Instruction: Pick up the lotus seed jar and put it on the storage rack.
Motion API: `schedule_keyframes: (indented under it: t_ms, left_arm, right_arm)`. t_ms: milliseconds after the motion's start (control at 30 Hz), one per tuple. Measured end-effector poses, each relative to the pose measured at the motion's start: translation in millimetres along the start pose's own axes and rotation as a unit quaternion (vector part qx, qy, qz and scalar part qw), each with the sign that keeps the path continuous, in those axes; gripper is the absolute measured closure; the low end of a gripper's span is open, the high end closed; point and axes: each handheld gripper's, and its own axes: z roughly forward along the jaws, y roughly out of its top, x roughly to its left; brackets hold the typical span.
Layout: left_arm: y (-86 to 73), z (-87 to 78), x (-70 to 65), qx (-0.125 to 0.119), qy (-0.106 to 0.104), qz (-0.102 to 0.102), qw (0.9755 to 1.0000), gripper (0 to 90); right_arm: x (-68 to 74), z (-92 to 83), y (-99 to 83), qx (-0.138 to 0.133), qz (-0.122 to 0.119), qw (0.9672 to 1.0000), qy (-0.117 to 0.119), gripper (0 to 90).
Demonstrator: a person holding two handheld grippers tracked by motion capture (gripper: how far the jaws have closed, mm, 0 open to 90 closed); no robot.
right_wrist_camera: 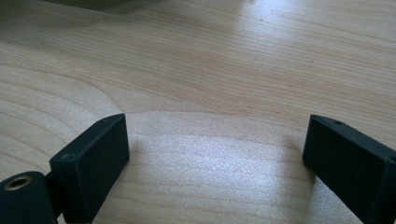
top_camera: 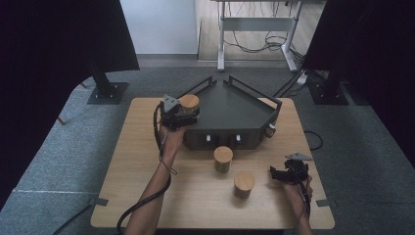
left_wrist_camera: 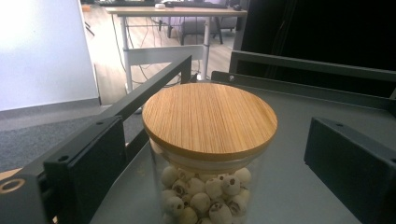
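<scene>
Between the two black jaws of the left gripper (left_wrist_camera: 212, 158) stands a glass jar (left_wrist_camera: 205, 186) with a round bamboo lid (left_wrist_camera: 209, 119), upright on the dark tray (left_wrist_camera: 299, 186) near its railed corner. Jaws spread wide; a gap shows on each side of the jar, pads not touching the glass. Pale round balls fill the jar. From above, the left gripper (top_camera: 183, 111) sits at the tray's left edge.

Right gripper (right_wrist_camera: 217, 154): jaws spread, bare wooden table (right_wrist_camera: 210, 70) between them. Ahead of it on the table, two more lidded jars (top_camera: 223, 158) (top_camera: 243, 184), well apart from its jaws.
</scene>
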Motion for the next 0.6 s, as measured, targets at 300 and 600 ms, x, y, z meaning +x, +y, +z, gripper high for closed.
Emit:
schedule_keyframes:
  t_ms: [300, 600]
  left_arm:
    - [-0.7, -3.9, 0.0, -0.002, -0.003, 0.002, 1.0, 5.9]
    - [0.0, -10.9, -1.9, 0.0, -0.014, 0.004, 0.9999, 6.0]
  right_arm:
    - [1.3, 1.5, 0.8, 0.006, -0.004, 1.0, 0.003, 1.8]
    - [1.3, 1.5, 0.8, 0.006, -0.004, 1.0, 0.003, 1.8]
